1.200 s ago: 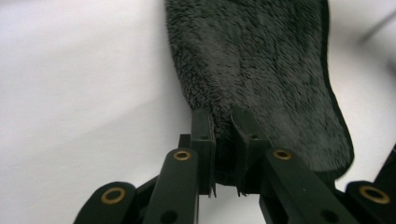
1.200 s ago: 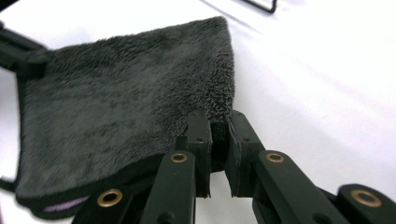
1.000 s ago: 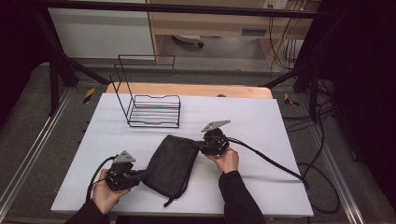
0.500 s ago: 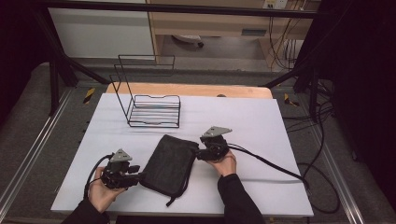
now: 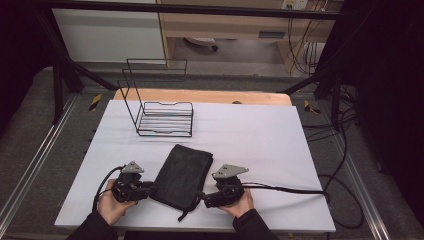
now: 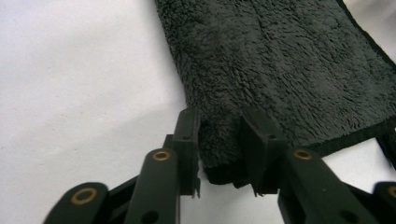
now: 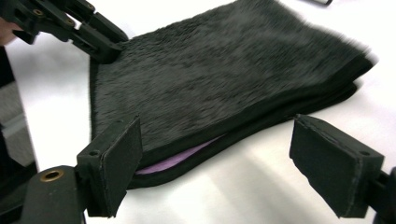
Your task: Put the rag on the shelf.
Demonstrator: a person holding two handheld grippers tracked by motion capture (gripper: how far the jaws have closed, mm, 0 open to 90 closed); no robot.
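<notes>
White sheet over the counter (image 5: 260, 135), dark floor all round, so the black stuff really stands out. Going from the left: the left tongs (image 5: 150, 188) are pinched onto the near left corner of the black fleece towel (image 5: 182, 174), and in the left gripper view you can see the pile bunched up between the two jaws (image 6: 219, 140), so that corner is properly held, probably to anchor it or lift it for a fold. The towel itself lies flat near the front edge of the counter, between the two hands, already doubled over (there's a sliver of purple (image 7: 180, 156) peeking out between the layers in the right gripper view, maybe a tag or lining, can't tell). A loose cord or strap (image 5: 186, 214) trails off its near end. On the right, the right tongs (image 5: 204, 201) sit just beside the near right corner with jaws spread wide on either side of the folded edge (image 7: 215, 168), not gripping anything yet; looks to me like they're lined up to grab that corner so both ends go up together. Further back the wire rack (image 5: 165, 116) stands well apart from the towel, open side facing up, which is my guess for where the folded towel ends up.
</notes>
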